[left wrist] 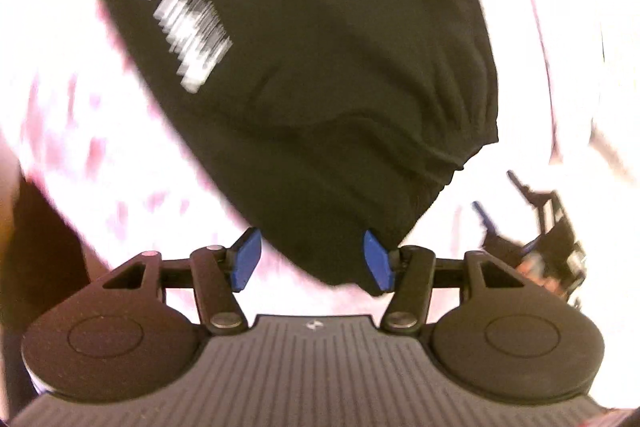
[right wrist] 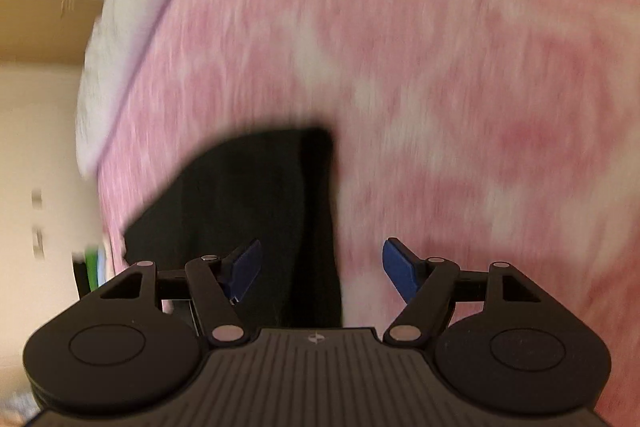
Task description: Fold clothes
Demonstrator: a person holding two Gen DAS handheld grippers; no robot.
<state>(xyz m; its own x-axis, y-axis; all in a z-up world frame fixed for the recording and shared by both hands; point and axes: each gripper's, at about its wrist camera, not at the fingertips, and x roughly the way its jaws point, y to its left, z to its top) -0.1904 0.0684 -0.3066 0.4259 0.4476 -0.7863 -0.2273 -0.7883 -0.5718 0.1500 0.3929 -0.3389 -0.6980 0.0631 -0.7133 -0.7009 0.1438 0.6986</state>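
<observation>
Your left tool (left wrist: pixel 312 259): spread over black garment (left wrist: pixel 304 67) corner. Your right tool (right wrist: pixel 322 269): spread, nothing pinched, above pink bedspread (right wrist: pixel 460 87).

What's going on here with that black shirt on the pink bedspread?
A person is folding clothes with a handheld gripper in each hand. A black garment with white print lies on a pink patterned bedspread. The left gripper has its fingers open around a gathered corner of the garment, not pinching it. The right gripper is open too, over the garment's edge, holding nothing. Both views are blurred by motion.
</observation>
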